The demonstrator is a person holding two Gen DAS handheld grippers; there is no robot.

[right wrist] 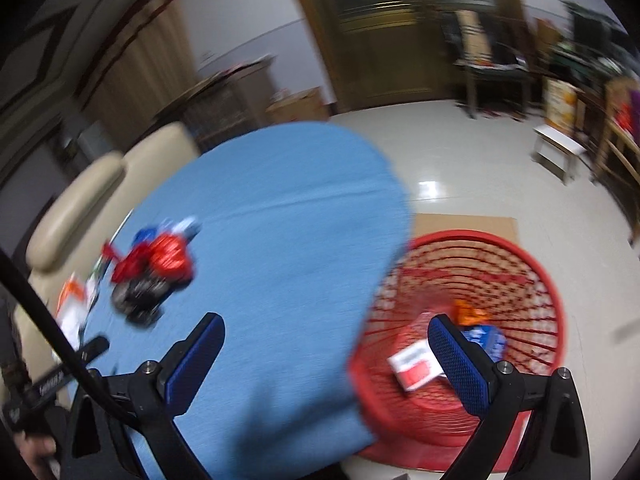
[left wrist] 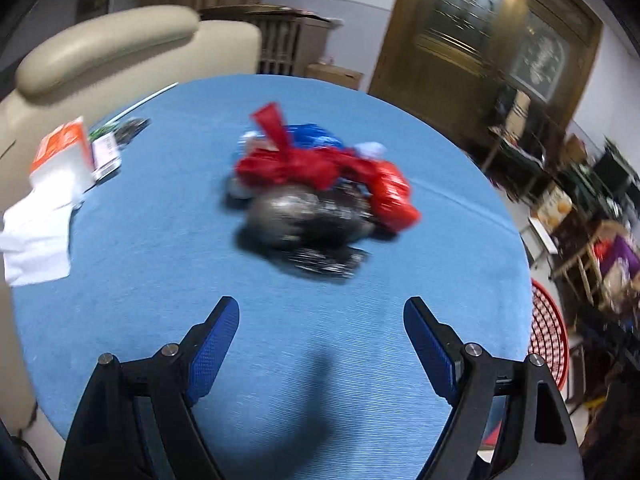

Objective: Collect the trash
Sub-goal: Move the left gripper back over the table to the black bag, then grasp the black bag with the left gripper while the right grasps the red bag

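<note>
A heap of trash lies mid-table on the blue cloth: a red plastic bag, a blue wrapper behind it and a shiny dark wrapper in front. My left gripper is open and empty, just short of the dark wrapper. The heap also shows in the right wrist view, blurred. My right gripper is open and empty, over the table's right edge above a red mesh basket that holds a red-white packet, a blue packet and an orange scrap.
White paper, an orange-white box and a printed packet lie at the table's left. A beige sofa stands behind. The basket sits on cardboard on the tiled floor; cluttered furniture stands on the right.
</note>
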